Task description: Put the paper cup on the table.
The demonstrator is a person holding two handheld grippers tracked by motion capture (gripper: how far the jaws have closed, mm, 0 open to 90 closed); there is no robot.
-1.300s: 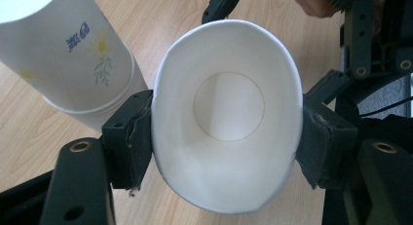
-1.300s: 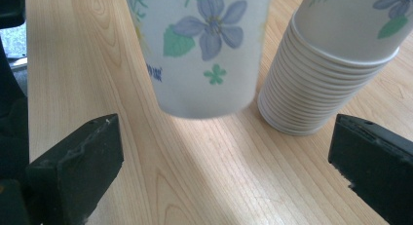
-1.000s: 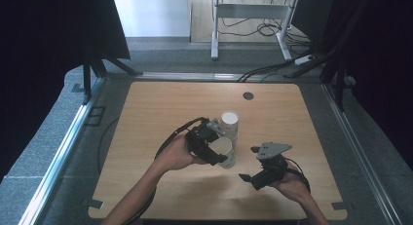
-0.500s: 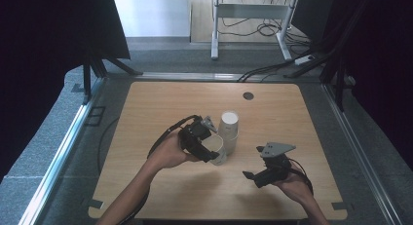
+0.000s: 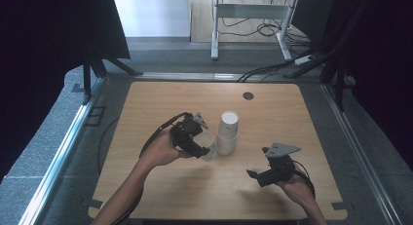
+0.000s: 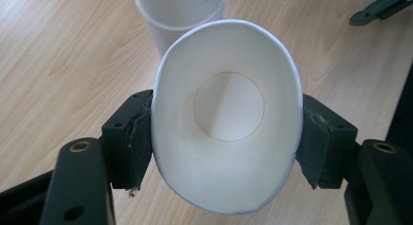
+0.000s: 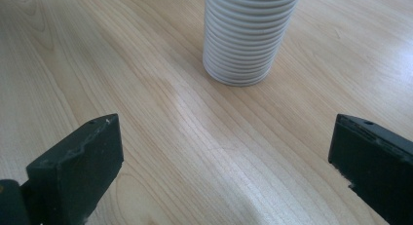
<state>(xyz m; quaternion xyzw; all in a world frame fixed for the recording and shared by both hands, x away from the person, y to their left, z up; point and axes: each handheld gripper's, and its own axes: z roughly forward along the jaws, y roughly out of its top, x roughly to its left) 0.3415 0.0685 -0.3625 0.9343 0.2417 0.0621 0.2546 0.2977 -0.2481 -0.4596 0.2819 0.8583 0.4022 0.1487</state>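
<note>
Left hand-held gripper (image 5: 203, 148) has pulled its paper cup (image 6: 226, 118) leftward, off the cup stack (image 5: 227, 132), versus a second ago; right one barely moved. Jaws are clamped on the cup's sides, squeezing the rim oval, mouth facing the camera; cup sits just beside the stack, low over the tabletop (image 5: 160, 103). Right hand-held gripper (image 5: 256, 177) is wide open, empty, aimed at the stack from nearby. Judgement: one cup separated; setting it down remains, many cups left.
</note>
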